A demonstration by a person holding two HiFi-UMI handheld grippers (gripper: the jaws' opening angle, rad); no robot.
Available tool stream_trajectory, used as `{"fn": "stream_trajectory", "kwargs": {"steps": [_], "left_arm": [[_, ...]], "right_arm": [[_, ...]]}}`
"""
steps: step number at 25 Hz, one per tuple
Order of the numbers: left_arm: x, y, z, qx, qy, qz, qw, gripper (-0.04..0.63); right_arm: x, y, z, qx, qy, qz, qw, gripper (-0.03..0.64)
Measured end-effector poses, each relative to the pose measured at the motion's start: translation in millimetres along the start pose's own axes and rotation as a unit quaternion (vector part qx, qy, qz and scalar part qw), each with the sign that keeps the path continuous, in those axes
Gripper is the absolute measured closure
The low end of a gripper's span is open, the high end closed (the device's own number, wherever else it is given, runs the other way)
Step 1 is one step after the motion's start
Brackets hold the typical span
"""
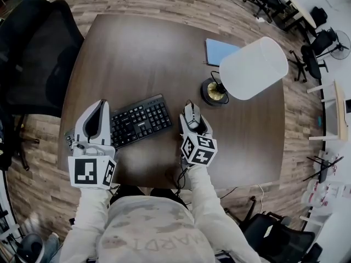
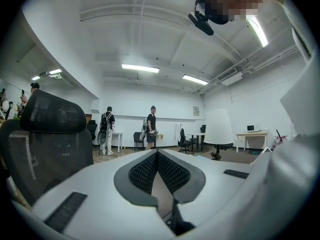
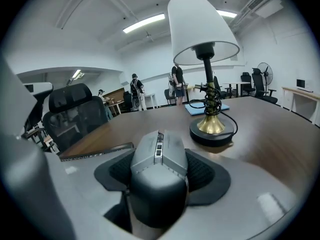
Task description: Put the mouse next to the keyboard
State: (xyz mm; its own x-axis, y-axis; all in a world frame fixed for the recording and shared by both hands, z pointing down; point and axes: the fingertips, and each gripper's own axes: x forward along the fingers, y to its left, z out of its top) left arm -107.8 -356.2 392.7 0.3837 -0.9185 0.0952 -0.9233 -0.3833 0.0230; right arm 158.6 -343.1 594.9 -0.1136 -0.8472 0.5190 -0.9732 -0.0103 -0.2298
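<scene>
One mouse (image 3: 159,160) is clamped between the jaws of the right gripper (image 1: 193,123), just right of the single keyboard (image 1: 138,120) with a narrow gap between them. The left gripper (image 1: 99,107) (jaws pressed together, nothing in them) hangs over the keyboard's left end. One lamp (image 1: 252,68) stands near, ahead-right of the right gripper. Bare table (image 1: 142,53) spreads ahead of both grippers, and its near edge is close behind them.

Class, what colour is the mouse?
The mouse is grey, clearest in the right gripper view.

It was an open office: mesh chairs (image 1: 33,53), desks (image 2: 252,133) by white walls, strip lights (image 2: 140,68), a keyboard (image 1: 140,119) on the table (image 1: 142,53).
</scene>
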Motion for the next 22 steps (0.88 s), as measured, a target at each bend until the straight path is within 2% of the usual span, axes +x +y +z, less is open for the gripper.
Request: {"fn": "stream_trajectory", "kwargs": {"steps": [15,22], "left_arm": [[16,6,-14,0.0,0.015,0.002,0.9999,0.589],[19,7,-16,-0.001,0.018,0.0,0.9998,0.589]], "right_arm": [[29,-4,-37,-0.034,0.074,-0.01,0.997,0.305],[34,-6,-45,-0.05,0.093,-0.025,0.994,0.305]]}}
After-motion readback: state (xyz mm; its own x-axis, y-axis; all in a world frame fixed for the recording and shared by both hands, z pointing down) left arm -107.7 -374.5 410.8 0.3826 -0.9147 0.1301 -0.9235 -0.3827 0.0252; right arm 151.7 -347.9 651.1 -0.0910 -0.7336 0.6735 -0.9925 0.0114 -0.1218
